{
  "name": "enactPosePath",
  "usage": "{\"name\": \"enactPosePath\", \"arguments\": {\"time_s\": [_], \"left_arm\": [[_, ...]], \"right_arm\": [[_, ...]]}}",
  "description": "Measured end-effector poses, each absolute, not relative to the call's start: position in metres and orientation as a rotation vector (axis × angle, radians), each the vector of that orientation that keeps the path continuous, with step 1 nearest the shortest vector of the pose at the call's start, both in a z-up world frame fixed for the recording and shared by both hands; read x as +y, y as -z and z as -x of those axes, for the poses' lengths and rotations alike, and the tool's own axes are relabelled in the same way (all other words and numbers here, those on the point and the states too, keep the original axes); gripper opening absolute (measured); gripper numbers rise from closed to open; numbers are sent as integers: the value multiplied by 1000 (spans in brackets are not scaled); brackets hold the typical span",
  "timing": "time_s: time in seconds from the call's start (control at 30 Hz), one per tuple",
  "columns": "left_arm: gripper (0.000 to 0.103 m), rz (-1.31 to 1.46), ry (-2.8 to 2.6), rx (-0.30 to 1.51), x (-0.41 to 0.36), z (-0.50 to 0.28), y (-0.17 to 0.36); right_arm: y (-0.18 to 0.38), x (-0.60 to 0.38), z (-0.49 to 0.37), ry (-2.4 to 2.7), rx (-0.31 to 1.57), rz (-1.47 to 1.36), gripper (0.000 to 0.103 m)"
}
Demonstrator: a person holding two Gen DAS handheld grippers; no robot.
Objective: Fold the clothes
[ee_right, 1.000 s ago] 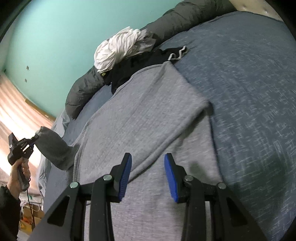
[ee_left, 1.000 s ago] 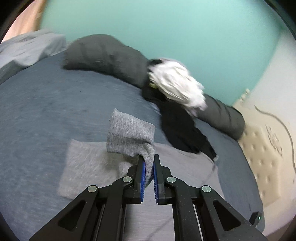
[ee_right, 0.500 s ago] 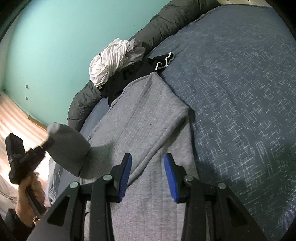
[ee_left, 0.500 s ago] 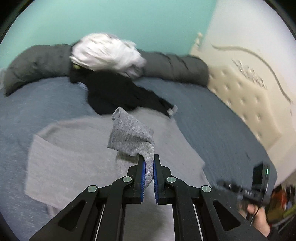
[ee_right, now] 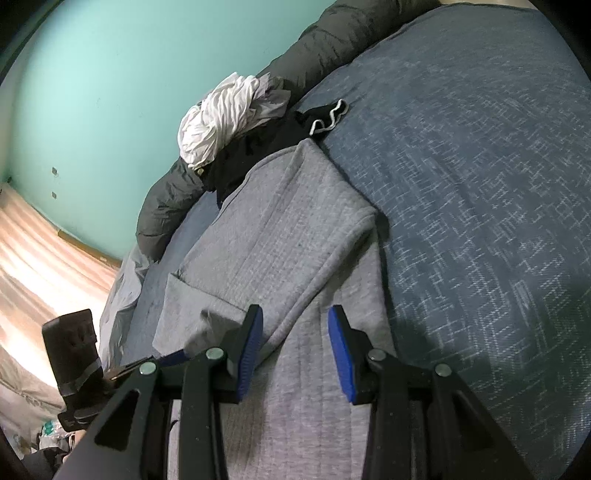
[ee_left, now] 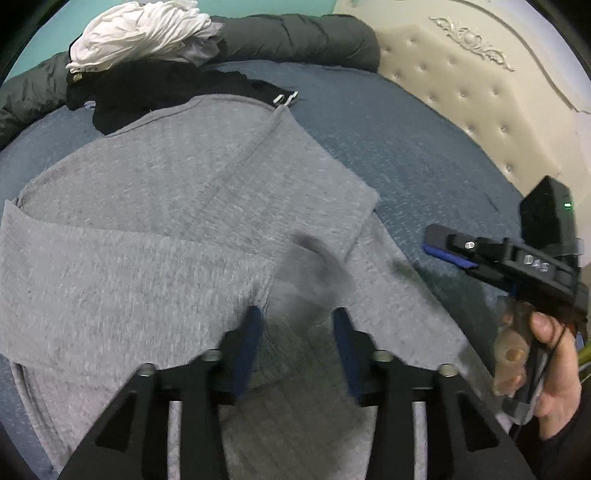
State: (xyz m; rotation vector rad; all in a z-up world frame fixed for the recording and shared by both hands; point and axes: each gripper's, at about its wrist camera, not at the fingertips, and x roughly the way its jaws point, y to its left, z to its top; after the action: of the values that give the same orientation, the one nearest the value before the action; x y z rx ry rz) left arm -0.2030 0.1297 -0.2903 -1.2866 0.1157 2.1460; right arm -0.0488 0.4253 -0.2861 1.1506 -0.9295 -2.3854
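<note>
Two grippers over one grey sweater, which lies spread flat on the blue bedspread. All positions are taken from the sweater.

Left of it: only bedspread shows, with a grey sheet bunched past the edge. Beyond its far end sits a heap: white garment on top, black garment under it and touching the sweater's far hem, dark rolled duvet behind.

Over the near half: left gripper, jaws apart. They have just been opening, and the sleeve cuff sits blurred between and just ahead of the pads, no longer pinched. The left sleeve now crosses the body; the other sleeve is already folded in along the right edge.

Right of it: right gripper, held in a hand, jaws part open, nothing between them, above the sweater's right edge.

Judgement: the step is the sleeve release. To do it well, let the cuff settle before pulling the left gripper away, and lift clear without snagging the knit. Check that the sleeve lies flat, without a ridge. The right gripper could pin the right edge if the cloth creeps. The knit looks soft and limp, so it will likely drape, not spring back.
</note>
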Motion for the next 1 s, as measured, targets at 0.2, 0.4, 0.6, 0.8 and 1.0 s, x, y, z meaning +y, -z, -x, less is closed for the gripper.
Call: {"name": "enactPosePath", "arguments": {"time_s": [0.2,0.4,0.6,0.8,1.0], "left_arm": [[49,1295,-2176,61,91,198,276],[49,1422,-2255,-21,29,203,289],[49,1508,-2317,-95,-22,202,313],[49,1592,-2336,-137,-56,202,342],[49,1601,-2335,-137,-63,201,355]], "right_arm": [[292,410,53,2318,-902,-1190,42],[295,389,59,2270,-840,-1231,54],[301,367,67,2277,-712,-1281,55],[307,355,72,2281,-641,-1315,55],[312,343,70,2279,-544,-1318,49]]}}
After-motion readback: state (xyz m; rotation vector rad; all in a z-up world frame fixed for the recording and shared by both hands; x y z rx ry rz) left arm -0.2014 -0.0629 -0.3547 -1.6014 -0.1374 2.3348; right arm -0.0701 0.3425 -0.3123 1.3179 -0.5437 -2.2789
